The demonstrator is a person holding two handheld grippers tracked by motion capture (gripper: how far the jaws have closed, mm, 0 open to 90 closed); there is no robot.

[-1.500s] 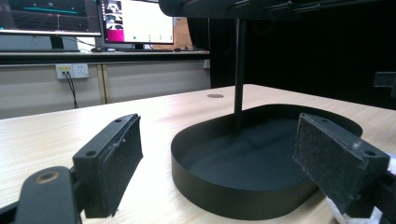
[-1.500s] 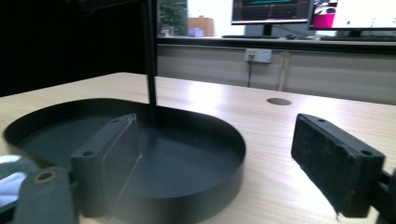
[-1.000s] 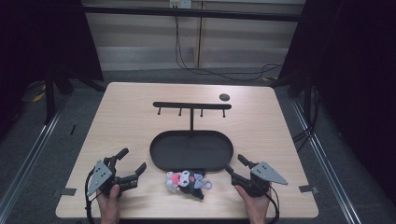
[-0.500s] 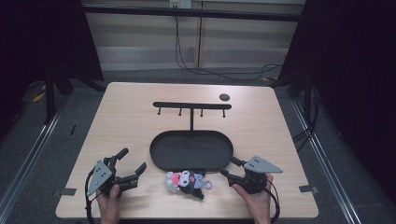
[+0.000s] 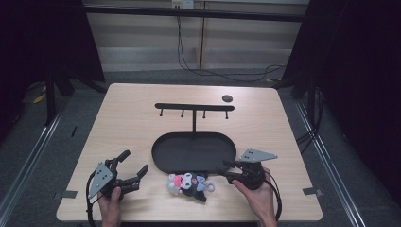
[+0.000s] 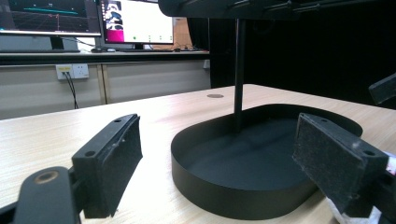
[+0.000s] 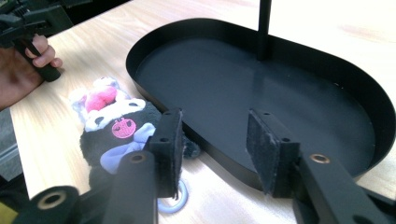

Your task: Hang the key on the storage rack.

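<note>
A small plush toy [image 5: 188, 184], black and white with a pink patch and a ring loop, lies on the table just in front of the black oval tray [image 5: 189, 150]. My right gripper [image 5: 226, 170] is to the toy's right and points left at it. Its jaws have just been closing but still stand apart, with nothing between the pads. In the right gripper view the toy [image 7: 112, 126] lies left of my right gripper [image 7: 217, 149], above the tray's rim [image 7: 224, 161]. My left gripper [image 5: 134, 161] rests open at the front left. In its own view the left gripper [image 6: 224, 163] faces the tray [image 6: 243, 196].
A thin post rises from the tray to a black hook bar [image 5: 194, 106]. A small dark disc [image 5: 227, 98] lies at the table's back right. The other hand with its gripper [image 7: 28, 42] appears beyond the toy. Bare wood surrounds the tray.
My right gripper has moved left and slightly up toward the toy, and its jaws have narrowed. The left gripper and the toy have stayed put.
</note>
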